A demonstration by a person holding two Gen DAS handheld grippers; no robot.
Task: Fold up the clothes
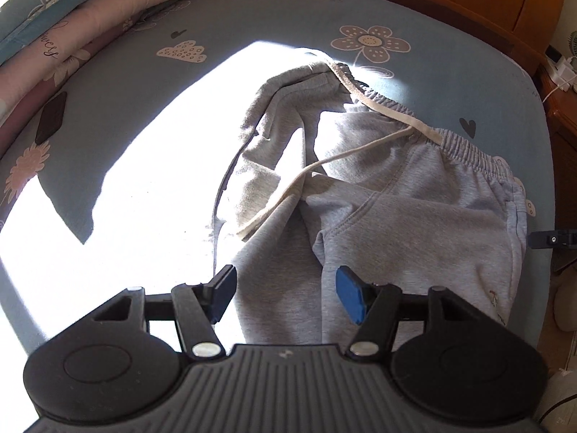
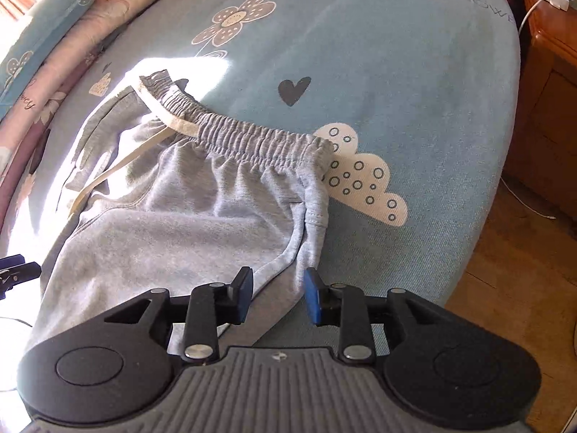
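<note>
sweatpants [image 1: 396,195] lie rumpled on the blue bed sheet [image 2: 414,72], waistband [image 2: 252,137] bunched, drawstring [image 1: 288,187] loose, legs roughly together. fold barely started. left gripper [image 1: 285,296] and right gripper [image 2: 277,296] hover above fabric, fingers apart, holding nothing.

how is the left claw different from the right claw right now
The left claw stands wider open than the right claw. The left claw hangs over the middle of the grey sweatpants; the right claw sits at their side edge, partly over the blue bedsheet. Both are open, gripping nothing, pointing down at the pants.
</note>
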